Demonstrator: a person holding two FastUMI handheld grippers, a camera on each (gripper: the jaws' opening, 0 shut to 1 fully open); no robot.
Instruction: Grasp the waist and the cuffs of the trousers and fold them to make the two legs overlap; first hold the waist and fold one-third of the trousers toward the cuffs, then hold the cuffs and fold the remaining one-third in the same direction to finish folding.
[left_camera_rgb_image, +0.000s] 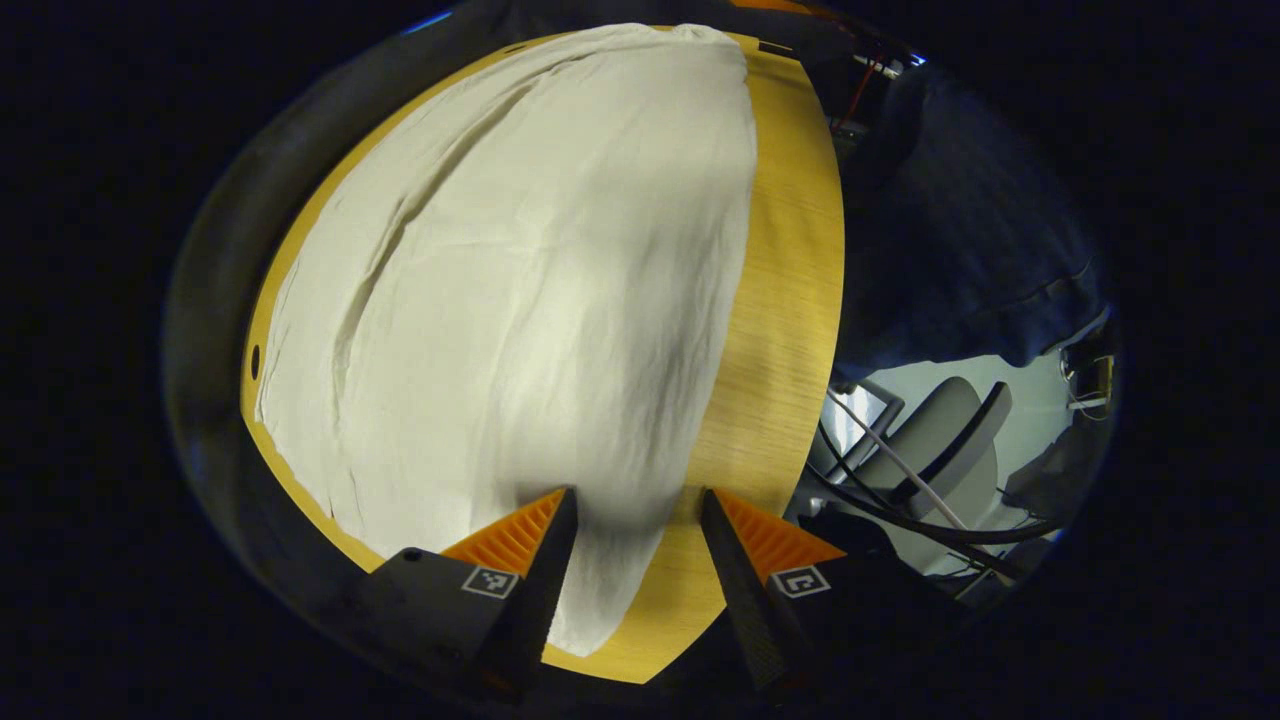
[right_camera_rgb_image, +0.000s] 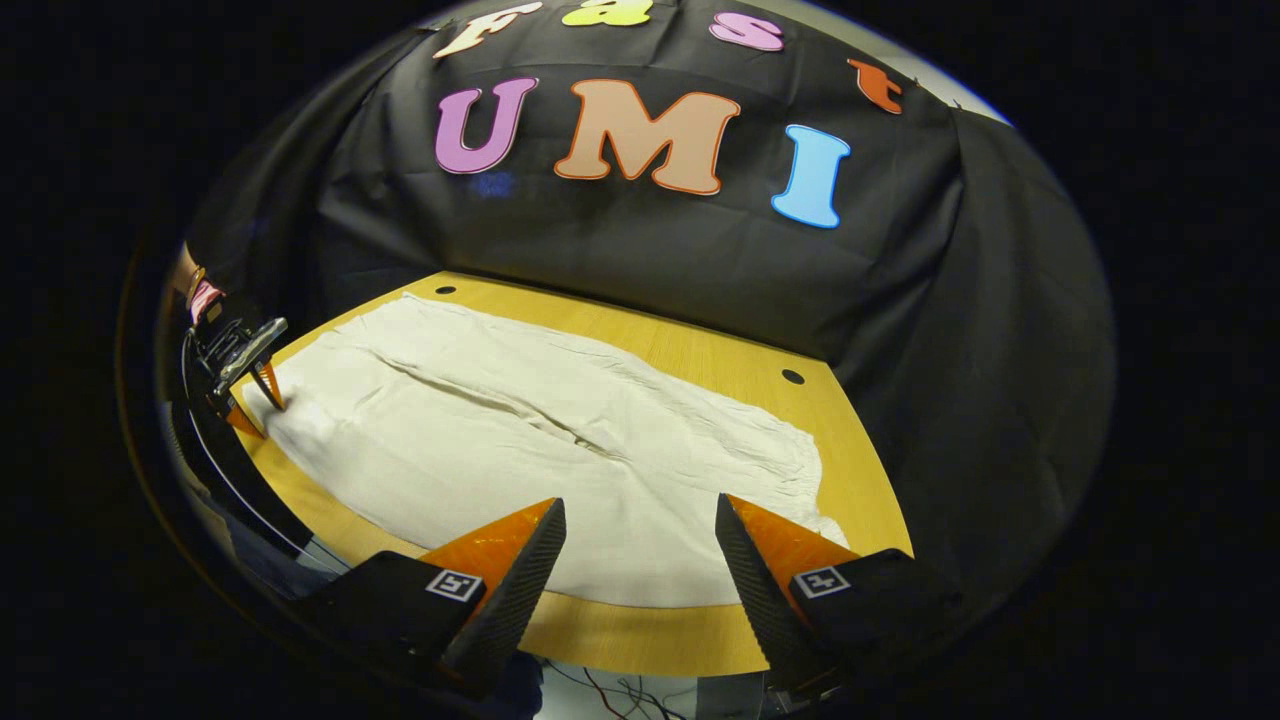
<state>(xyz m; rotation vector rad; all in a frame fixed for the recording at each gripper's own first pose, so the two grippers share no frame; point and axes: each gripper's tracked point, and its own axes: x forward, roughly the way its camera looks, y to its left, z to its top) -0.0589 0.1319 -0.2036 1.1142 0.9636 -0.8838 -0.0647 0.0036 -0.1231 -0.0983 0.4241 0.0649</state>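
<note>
Left gripper (left_camera_rgb_image: 635, 520): jaws wide apart, holding nothing; it hangs just above one narrow end of the trousers (left_camera_rgb_image: 520, 300), with the cloth's edge running between the fingers. In the right gripper view the same tool (right_camera_rgb_image: 262, 395) sits at the far left end of the cloth, tips close to or touching it; which, I cannot tell.
Right gripper (right_camera_rgb_image: 640, 545): jaws wide apart, empty, hovering over the near long edge of the trousers (right_camera_rgb_image: 540, 470), closer to the other end, not touching.
Trousers: pale cloth spread flat along the table (right_camera_rgb_image: 700, 350), lengthwise from left to right in the right gripper view, with a long crease down the middle. Which end is the waist and which the cuffs I cannot tell.
Table: yellow wood, bare strip showing along the near edge and behind the cloth.
Step in hand: likely the very first one, reaching for grips at the two ends; no fold looks made yet.
Next move: each gripper should come down on its end, pinch the near edge, then lift and carry it across so one leg lands on the other.
Care: pinch through all the layers, and keep both ends level so the legs line up.
</note>
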